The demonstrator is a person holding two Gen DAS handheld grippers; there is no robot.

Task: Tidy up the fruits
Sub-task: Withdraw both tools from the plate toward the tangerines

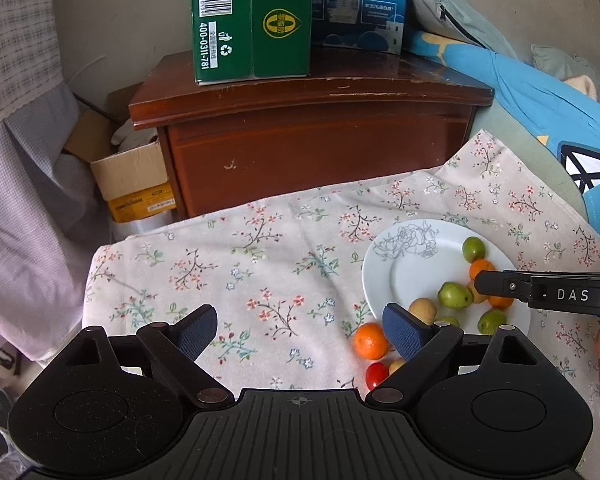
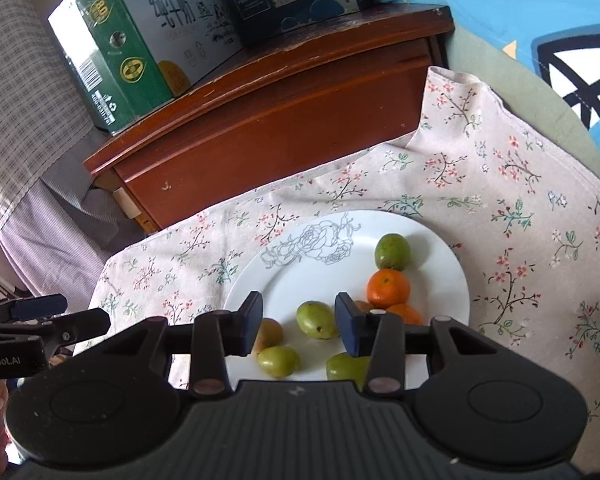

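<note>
Black left gripper [image 1: 300, 330], blue ribbed fingers [image 1: 402, 334], silver rivets, possibly plastic

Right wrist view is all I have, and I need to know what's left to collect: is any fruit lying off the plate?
Observer: Yes. A tangerine lies on the floral cloth, just outside the rim of the plate.
Operator: Anything else near it?
Observer: A cherry tomato sits on the cloth too, right beside the tangerine.
Operator: Is the left gripper carrying something?
Observer: No. The left gripper has its fingers wide apart, with only cloth showing between them.
</note>
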